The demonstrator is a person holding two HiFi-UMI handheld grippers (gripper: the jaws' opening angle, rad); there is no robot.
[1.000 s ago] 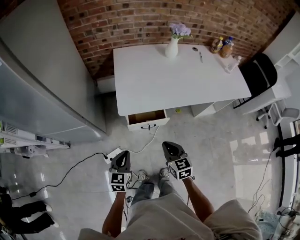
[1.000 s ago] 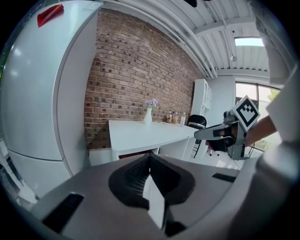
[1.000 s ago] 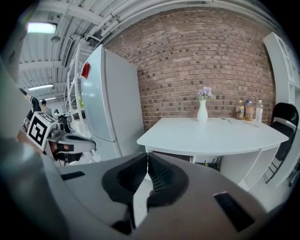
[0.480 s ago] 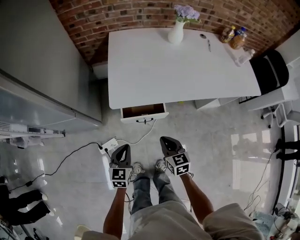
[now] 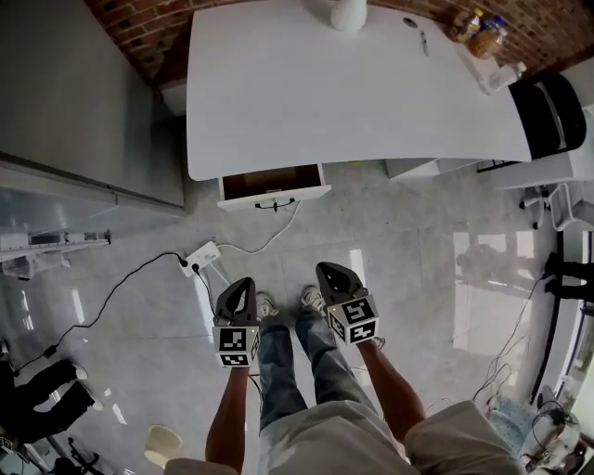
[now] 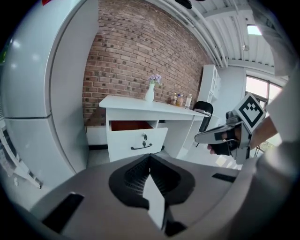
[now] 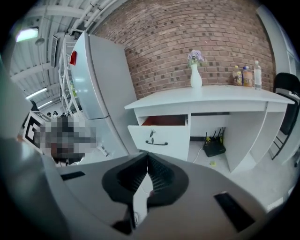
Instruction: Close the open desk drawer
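Both the left gripper (image 5: 241, 286) and right gripper (image 5: 327, 272) had fingers pressed together on nothing, well short of the drawer (image 5: 272, 183) hanging open under the desk (image 5: 353, 102)'s left end. I'd step closer, then push squarely beside the handle (image 6: 142, 147). Zero readable writing; the bottles (image 5: 483, 32)' labels were too small.

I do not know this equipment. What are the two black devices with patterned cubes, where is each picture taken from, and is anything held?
A person holds a two-jaw gripper in each hand: the left gripper and the right gripper; the cubes belong to them. One picture comes from a camera on the person's head, looking down; the other two from cameras on each gripper. Both pairs of jaws are shut and hold nothing. Ahead stands a white desk with its white drawer open. A white vase and bottles stand on the desk.
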